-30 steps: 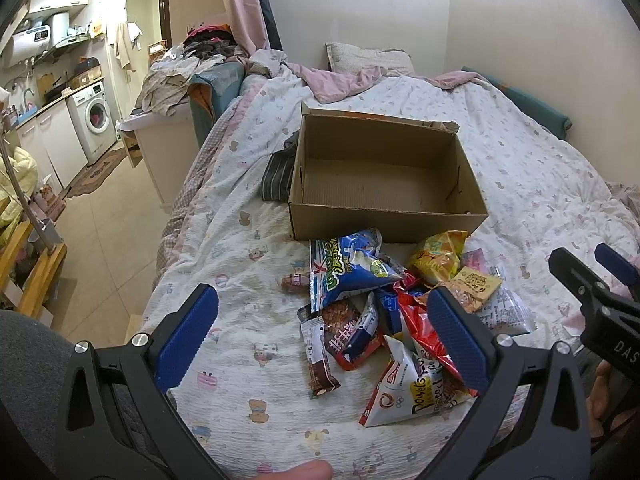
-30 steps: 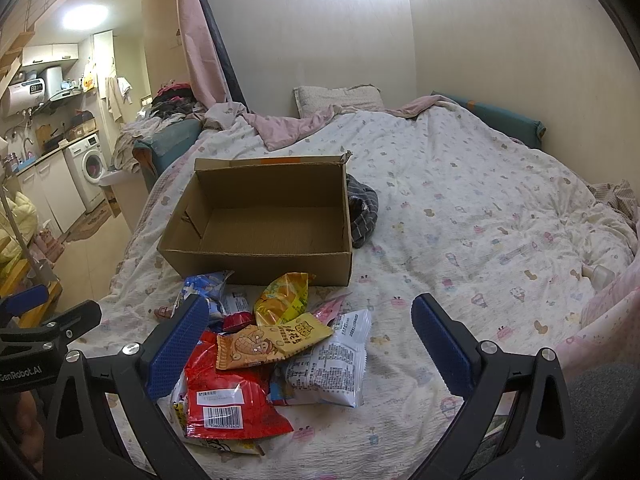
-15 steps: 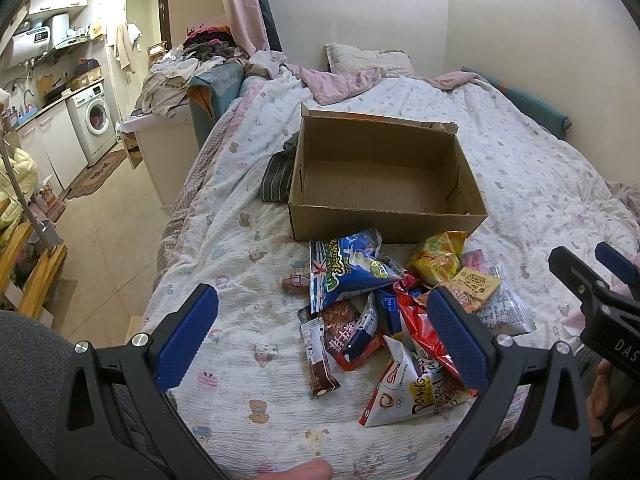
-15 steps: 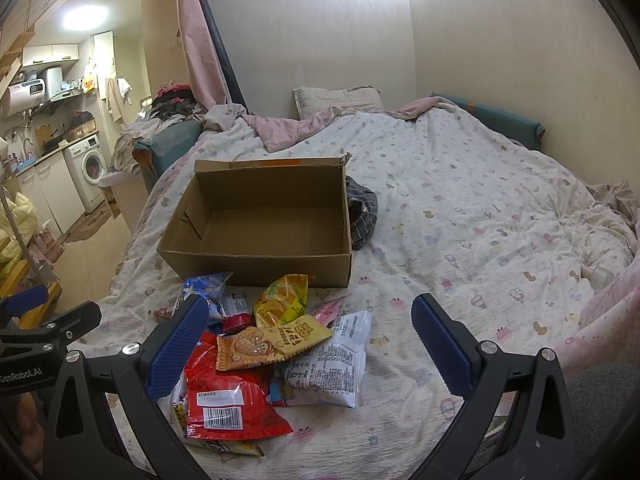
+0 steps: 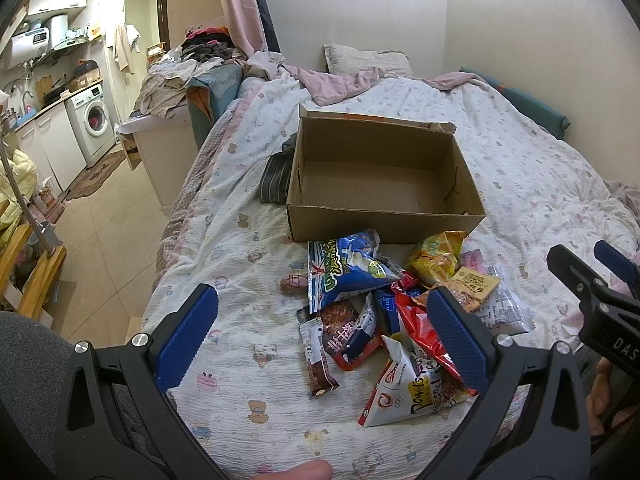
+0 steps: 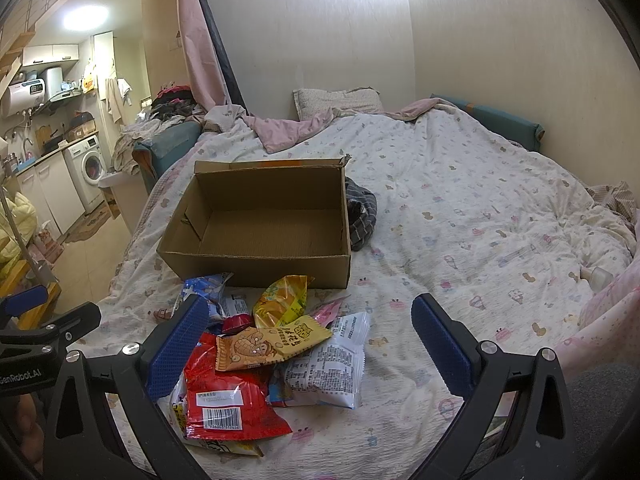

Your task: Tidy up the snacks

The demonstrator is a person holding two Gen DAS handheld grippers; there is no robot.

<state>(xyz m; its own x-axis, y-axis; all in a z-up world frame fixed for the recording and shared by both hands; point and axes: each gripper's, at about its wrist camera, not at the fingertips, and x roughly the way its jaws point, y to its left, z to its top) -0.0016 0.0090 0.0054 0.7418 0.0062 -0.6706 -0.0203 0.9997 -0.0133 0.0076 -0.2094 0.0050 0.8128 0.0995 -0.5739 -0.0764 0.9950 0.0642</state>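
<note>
A dark striped cloth (image 5: 276,172) is lying on the patterned bed quilt (image 5: 520,168) while a pillow (image 5: 366,60) is resting at the far end and a washing machine (image 5: 94,122) is standing far left beside white cabinets (image 5: 48,152).

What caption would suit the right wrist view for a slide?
Open right tongs hover over a pile of snack packets before an empty cardboard box on the bed.

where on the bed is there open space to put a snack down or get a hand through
The cardboard box floor is bare. Open quilt stretches right of the box and the dark cloth. In the left wrist view, another bare strip lies left of the snack pile, toward the bed edge. It is crowded just in front of the box, where packets overlap up to its front wall.
</note>
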